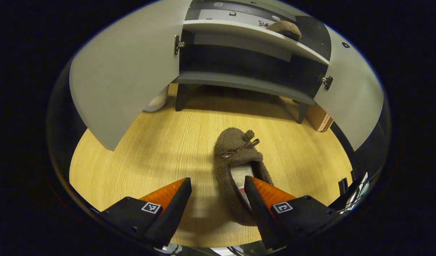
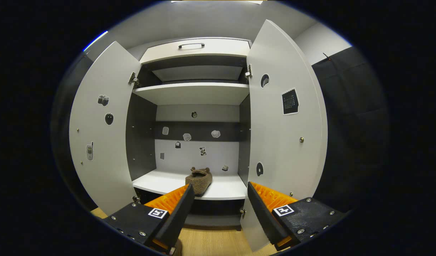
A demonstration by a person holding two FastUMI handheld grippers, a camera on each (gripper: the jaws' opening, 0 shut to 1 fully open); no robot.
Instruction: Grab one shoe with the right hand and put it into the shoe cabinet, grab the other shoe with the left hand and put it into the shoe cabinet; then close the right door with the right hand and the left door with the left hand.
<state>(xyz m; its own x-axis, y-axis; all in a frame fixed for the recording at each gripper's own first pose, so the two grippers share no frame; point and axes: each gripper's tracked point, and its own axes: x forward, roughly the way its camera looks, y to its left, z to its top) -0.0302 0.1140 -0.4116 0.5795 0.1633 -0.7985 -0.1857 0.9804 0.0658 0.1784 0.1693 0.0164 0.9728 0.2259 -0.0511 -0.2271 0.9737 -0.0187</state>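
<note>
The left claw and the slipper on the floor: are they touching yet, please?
Cannot tell. In the left gripper view, one finger overlaps the slipper's opening, the other stands over bare floor; contact is unclear.

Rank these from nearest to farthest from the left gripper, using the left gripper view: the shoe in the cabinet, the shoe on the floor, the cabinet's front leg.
1. Shoe on the floor, at the left gripper.
2. Cabinet's front leg, farther off, left.
3. Shoe in the cabinet, on the shelf, upper right.
</note>
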